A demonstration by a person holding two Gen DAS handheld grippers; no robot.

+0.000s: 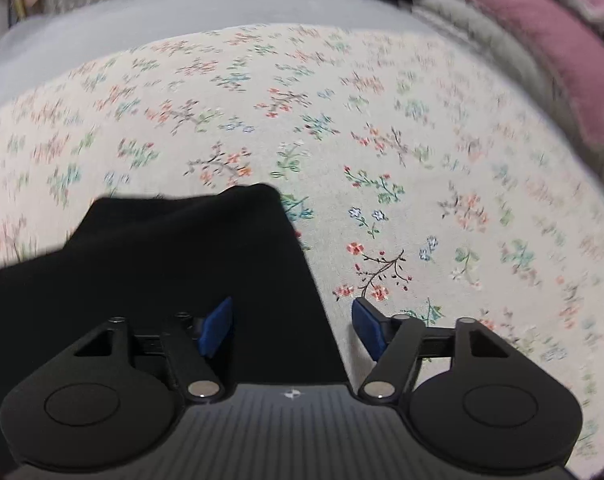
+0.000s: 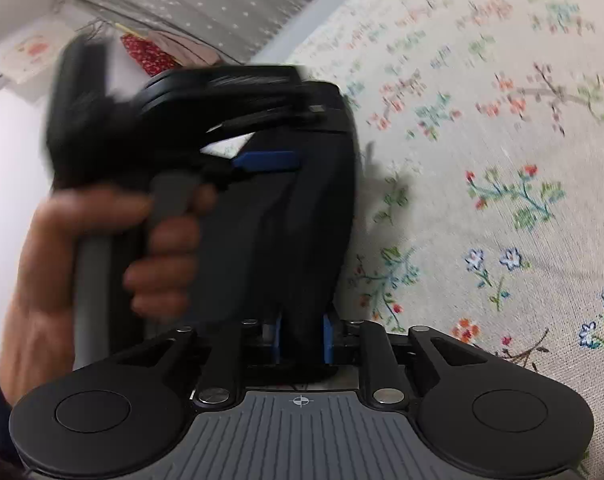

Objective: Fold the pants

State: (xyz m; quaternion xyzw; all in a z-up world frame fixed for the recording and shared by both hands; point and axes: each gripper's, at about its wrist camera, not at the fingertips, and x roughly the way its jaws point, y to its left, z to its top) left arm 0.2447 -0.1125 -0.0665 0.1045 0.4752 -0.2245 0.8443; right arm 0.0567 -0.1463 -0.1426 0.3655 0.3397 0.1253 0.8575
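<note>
Right gripper (image 2: 300,338) clamped on black pants (image 2: 302,220); left gripper (image 1: 292,324) spread wide, holding nothing, straddling their edge; pants bunched on floral bedsheet (image 1: 381,120), folding judged unfinished, flattening and final folds left.

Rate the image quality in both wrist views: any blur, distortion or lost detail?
Left wrist: floral sheet smeared by motion blur toward the edges, fisheye bowing; black pants read as a featureless mass. Right wrist: the hand and left gripper are heavily blurred; right gripper is sharp.
</note>
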